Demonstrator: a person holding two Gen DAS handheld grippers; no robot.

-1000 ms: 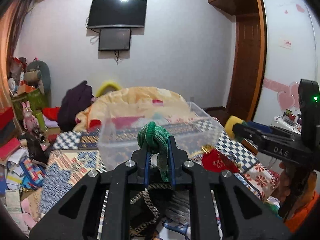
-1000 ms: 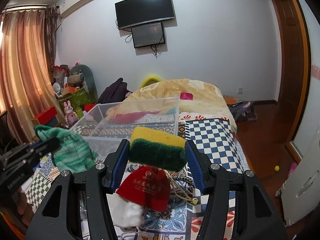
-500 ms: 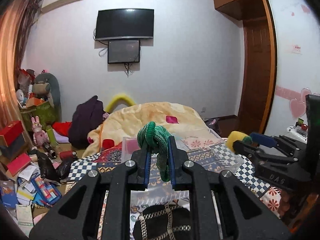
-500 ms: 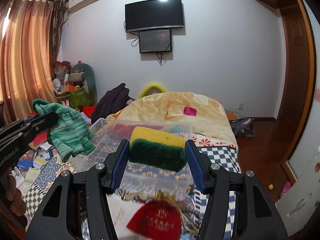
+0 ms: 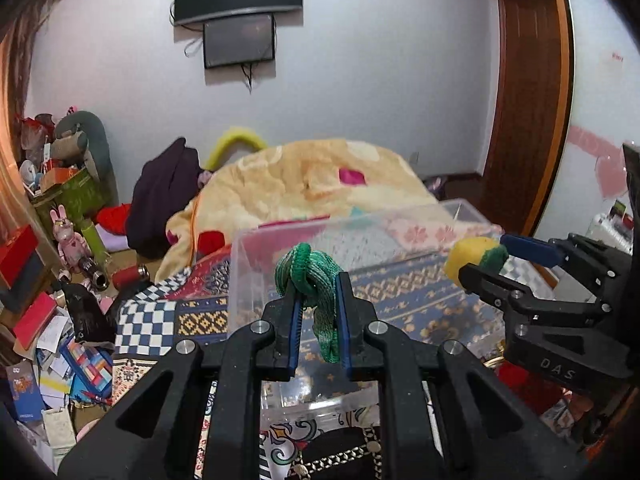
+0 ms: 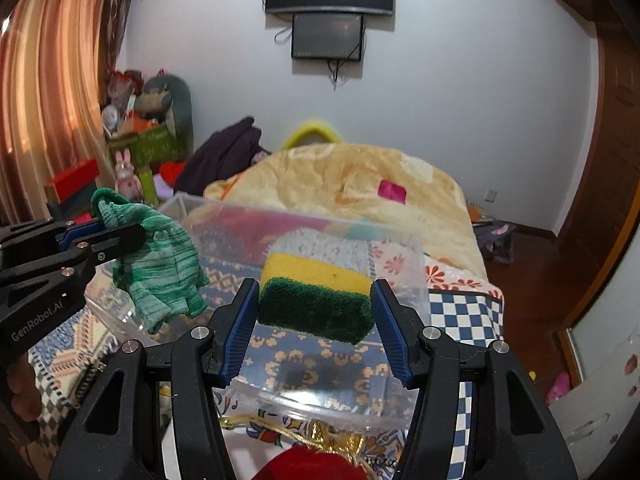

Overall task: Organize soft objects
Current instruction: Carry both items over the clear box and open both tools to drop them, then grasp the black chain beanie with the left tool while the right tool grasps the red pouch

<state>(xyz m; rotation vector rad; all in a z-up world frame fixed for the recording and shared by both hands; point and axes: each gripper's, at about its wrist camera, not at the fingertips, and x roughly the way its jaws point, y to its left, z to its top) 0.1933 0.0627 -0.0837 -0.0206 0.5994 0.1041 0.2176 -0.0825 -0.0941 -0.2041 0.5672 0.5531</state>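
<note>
My left gripper is shut on a green knitted glove, which hangs over the near left part of a clear plastic bin. The glove also shows in the right wrist view, dangling from the left gripper. My right gripper is shut on a yellow and green sponge and holds it above the open bin. The sponge and right gripper show at the right in the left wrist view.
The bin stands on a patterned bedspread. A red pouch with gold cord lies just in front of the bin. A yellow quilt is heaped behind it. Toys and boxes clutter the floor at left.
Both grippers have moved forward and down over the bin with their loads. The bin now sits closer and lower in both views. Neither grip has changed.
</note>
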